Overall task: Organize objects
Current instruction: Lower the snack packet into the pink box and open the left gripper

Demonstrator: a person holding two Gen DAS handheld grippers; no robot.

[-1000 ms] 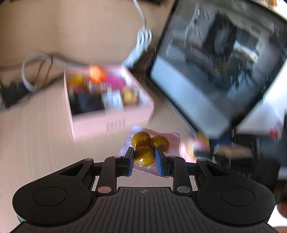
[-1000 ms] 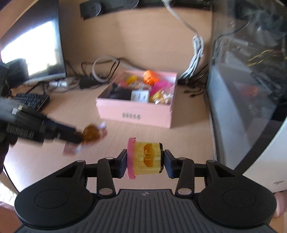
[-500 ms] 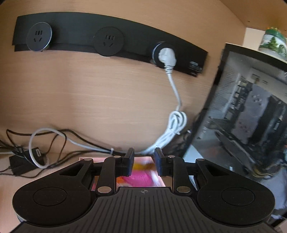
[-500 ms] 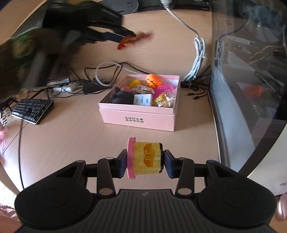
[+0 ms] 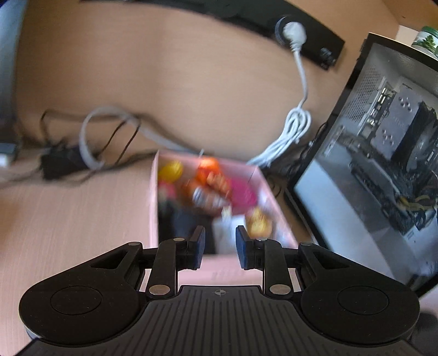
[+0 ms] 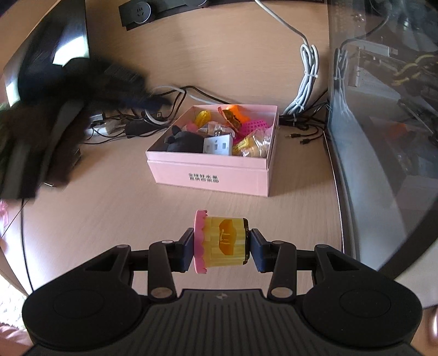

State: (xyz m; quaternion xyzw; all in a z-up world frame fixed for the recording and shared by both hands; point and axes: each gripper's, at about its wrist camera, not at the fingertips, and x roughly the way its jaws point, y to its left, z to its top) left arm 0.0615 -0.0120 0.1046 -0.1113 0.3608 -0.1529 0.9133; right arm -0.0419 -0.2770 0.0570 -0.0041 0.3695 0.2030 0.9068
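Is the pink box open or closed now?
Open. The pink box has no lid on top, and small items inside show over its rim in both wrist views.

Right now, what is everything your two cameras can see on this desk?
Box: one, pink, open, mid-desk, full of small items.
Toy corn: one, yellow, back of box.
Snack packet: one, orange, on top of the pile.
Plug adapter: one, white, front of box.
Toy cake: one, yellow with pink frill, held sideways.
Cable bundle: one, white, behind box.
Computer case: one, glass-sided, beside the box.
Wall sockets: black strip, back wall.
Left gripper: open, empty, above box.
Right gripper: shut on toy cake.
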